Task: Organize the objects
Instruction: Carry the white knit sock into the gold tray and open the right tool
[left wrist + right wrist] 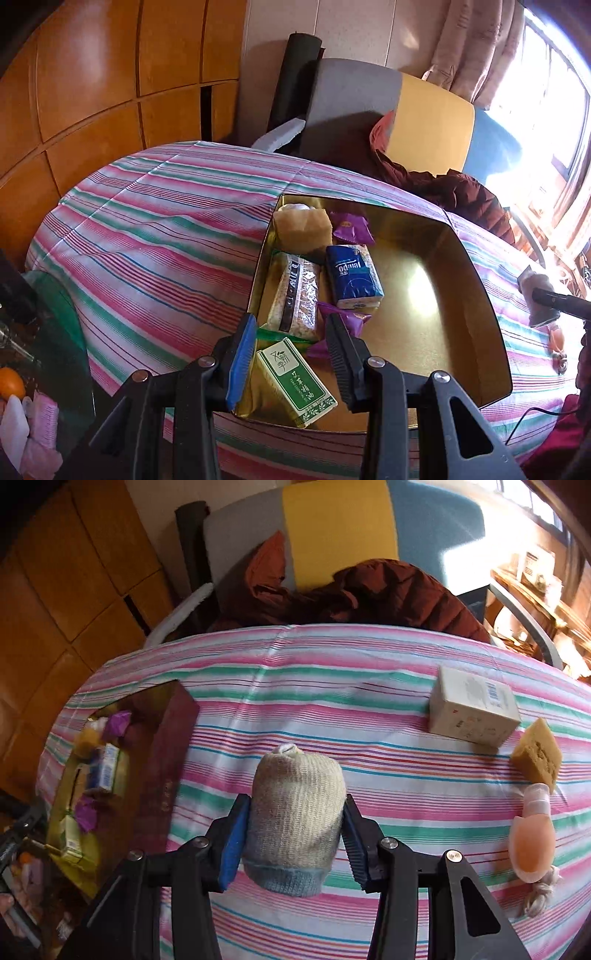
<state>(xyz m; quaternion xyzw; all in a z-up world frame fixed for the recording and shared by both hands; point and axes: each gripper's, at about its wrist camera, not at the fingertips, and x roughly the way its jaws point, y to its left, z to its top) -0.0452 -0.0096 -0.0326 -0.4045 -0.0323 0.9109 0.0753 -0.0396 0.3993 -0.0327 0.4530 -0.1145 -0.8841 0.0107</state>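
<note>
A gold-lined box [476, 295] with dark red outer walls [166, 760] lies on the striped tablecloth. It holds a green carton [295, 384], a blue tissue pack [354, 277], a foil snack bar [295, 295], purple candies [349, 229] and a tan sponge [303, 225]. My left gripper [291, 332] is open and empty, just above the box's near left corner over the green carton. My right gripper [295, 812] is shut on a rolled cream and blue sock [295, 812], held above the cloth to the right of the box. The sock also shows in the left wrist view [535, 295].
On the cloth at the right lie a white carton [472, 705], a yellow sponge [537, 753] and a pink bottle with a cord [532, 842]. A chair with a dark red jacket [369, 590] stands behind the table. A glass side table [44, 332] is at the left.
</note>
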